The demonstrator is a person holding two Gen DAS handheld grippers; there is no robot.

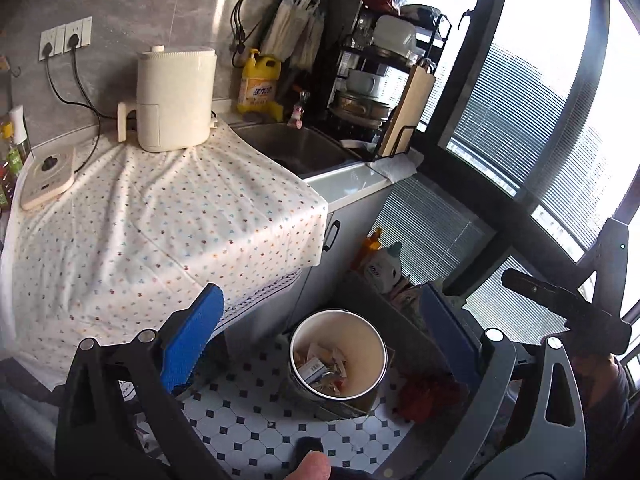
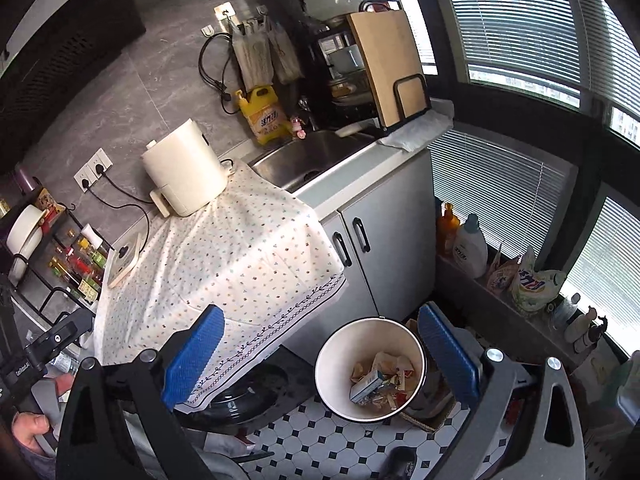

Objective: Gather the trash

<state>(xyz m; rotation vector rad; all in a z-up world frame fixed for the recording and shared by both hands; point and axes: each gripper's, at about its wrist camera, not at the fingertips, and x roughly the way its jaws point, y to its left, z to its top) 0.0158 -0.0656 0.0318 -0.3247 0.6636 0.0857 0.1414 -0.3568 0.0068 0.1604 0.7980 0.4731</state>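
Both tools hang wide apart over the bin, nothing between their pads

At left, the spotted cloth [image 2: 224, 256] drapes the table's front edge; the left tool [image 1: 320, 344] and right tool [image 2: 320, 354] gape empty above the tiled floor [image 2: 320, 440], where the white bin [image 2: 332, 360] stands by the cabinet corner holding the trash [image 2: 380, 380]

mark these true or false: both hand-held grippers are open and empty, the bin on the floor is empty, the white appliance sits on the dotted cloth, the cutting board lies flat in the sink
1. Both the left hand-held gripper and right hand-held gripper are open and empty. True.
2. The bin is empty. False: wrappers and a small box lie inside.
3. The white appliance sits on the dotted cloth. True.
4. The cutting board lies flat in the sink. False: it stands upright in a rack beside the sink.
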